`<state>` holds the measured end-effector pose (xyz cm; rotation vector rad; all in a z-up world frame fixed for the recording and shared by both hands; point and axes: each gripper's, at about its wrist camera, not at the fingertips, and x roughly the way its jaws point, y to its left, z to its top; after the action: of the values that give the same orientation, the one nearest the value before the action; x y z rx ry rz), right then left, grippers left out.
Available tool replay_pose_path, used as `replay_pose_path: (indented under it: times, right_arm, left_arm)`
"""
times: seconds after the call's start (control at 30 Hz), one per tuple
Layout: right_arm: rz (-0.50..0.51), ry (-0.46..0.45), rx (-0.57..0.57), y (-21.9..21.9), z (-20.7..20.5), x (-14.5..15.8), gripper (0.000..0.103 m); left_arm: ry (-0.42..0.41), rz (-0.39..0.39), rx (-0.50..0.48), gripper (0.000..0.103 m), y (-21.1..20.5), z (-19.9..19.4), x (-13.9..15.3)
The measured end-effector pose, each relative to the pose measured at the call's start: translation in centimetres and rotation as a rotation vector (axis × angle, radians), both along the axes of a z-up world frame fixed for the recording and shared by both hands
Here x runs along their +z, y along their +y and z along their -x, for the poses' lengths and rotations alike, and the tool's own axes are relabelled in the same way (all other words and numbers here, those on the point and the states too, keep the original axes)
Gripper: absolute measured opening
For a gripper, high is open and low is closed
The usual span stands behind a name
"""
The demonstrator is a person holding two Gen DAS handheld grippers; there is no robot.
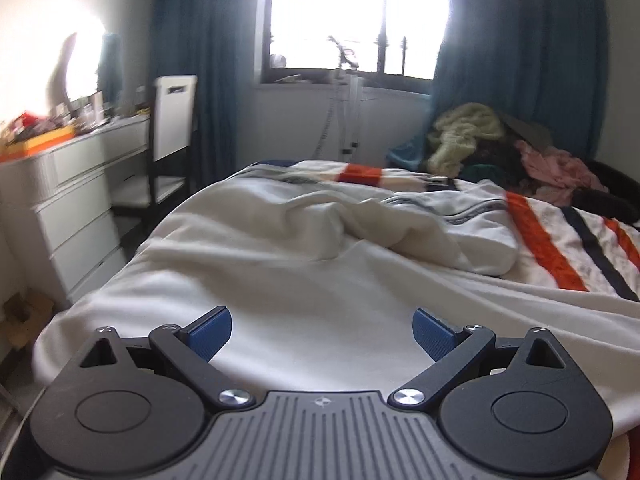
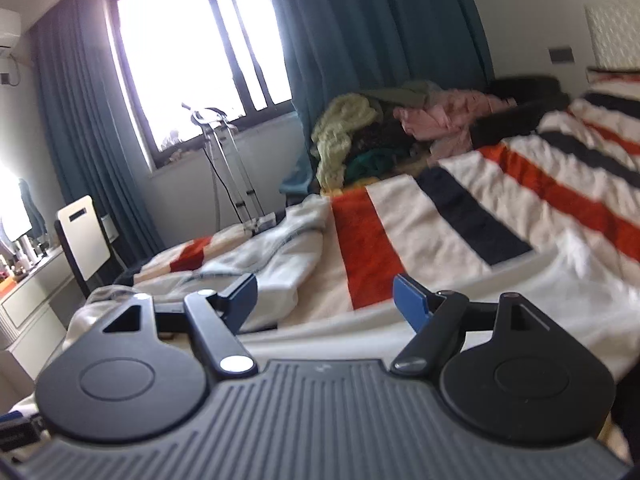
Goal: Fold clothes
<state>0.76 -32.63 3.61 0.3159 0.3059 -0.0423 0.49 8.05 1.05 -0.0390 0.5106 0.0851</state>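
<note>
Left gripper [image 1: 322,334] gaping above white garment [image 1: 280,248].

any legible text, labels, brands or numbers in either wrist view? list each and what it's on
No text can be read in either view.
Left gripper housing: a small round emblem, no letters legible.
Dresser clutter: boxes and bottles, too blurred to read.
Air conditioner: no marking legible.
White garment: only stripes, no print.

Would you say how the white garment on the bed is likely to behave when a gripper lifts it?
The white garment lies in soft folds, so it is probably floppy and will drape. It covers much of the bed, so one pinch would likely leave most trailing.
</note>
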Motion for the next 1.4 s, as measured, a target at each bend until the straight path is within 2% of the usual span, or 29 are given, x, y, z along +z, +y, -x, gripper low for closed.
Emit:
replay_pose_path:
  times: [0.1, 0.23, 0.4, 0.5, 0.67, 0.77, 0.93, 1.03, 1.1, 1.13, 1.17, 1.2, 1.3, 1.33, 1.4]
  right_arm:
    - [0.044, -0.037, 0.008, -0.7, -2.1, 2.3, 0.077]
    - [-0.016, -0.052, -0.028, -3.1, -3.4, 3.1, 0.077]
    - [-0.109, -0.029, -0.203, -6.4, -3.8, 0.9, 0.078]
    - [-0.139, 0.01, -0.275, -8.2, -4.7, -0.8, 0.078]
    - [-0.197, 0.061, -0.347, -10.2, -6.1, -3.7, 0.078]
    - [-0.21, 0.089, -0.371, -10.5, -7.5, -5.5, 0.078]
    - [-0.233, 0.159, -0.384, -10.6, -10.0, -8.2, 0.078]
    - [-0.248, 0.169, -0.365, -10.5, -10.7, -9.2, 0.078]
    - [-0.258, 0.175, -0.351, -10.4, -11.2, -9.8, 0.078]
    - [-0.263, 0.177, -0.345, -10.4, -11.4, -10.0, 0.078]
    - [-0.263, 0.178, -0.336, -10.2, -11.5, -10.1, 0.078]
    - [-0.254, 0.176, -0.327, -9.8, -11.6, -10.1, 0.078]
    - [-0.215, 0.161, -0.321, -9.1, -11.3, -9.8, 0.078]
    - [-0.205, 0.154, -0.323, -9.0, -11.1, -9.6, 0.078]
    - [-0.188, 0.141, -0.331, -8.8, -10.8, -9.2, 0.078]
  left_arm:
    - [-0.029, -0.025, -0.046, 0.098, -1.4, -2.5, 0.7]
    - [-0.017, -0.076, -0.116, 0.098, -5.4, -8.0, 0.7]
    - [0.032, -0.027, -0.182, 0.099, -11.0, -17.3, -0.7]
    - [0.055, -0.051, -0.202, 0.099, -15.4, -23.2, -2.2]
    - [0.079, -0.159, -0.273, 0.099, -23.6, -31.6, -5.5]
    - [0.068, -0.213, -0.325, 0.099, -28.0, -35.3, -7.5]
    - [0.11, -0.335, -0.281, 0.097, -32.8, -40.9, -11.0]
    - [0.122, -0.31, -0.25, 0.087, -33.2, -42.9, -12.1]
    - [0.124, -0.284, -0.26, 0.063, -32.8, -43.3, -12.1]
    - [0.124, -0.27, -0.271, 0.055, -32.4, -43.4, -11.9]
    - [0.124, -0.256, -0.284, 0.038, -32.1, -43.4, -11.5]
    - [0.126, -0.244, -0.3, 0.017, -31.8, -43.2, -10.9]
    - [0.111, -0.202, -0.346, 0.008, -30.4, -41.8, -8.0]
    - [0.105, -0.169, -0.363, 0.008, -29.9, -41.2, -6.8]
    - [0.078, -0.055, -0.419, 0.008, -28.5, -39.7, -3.9]
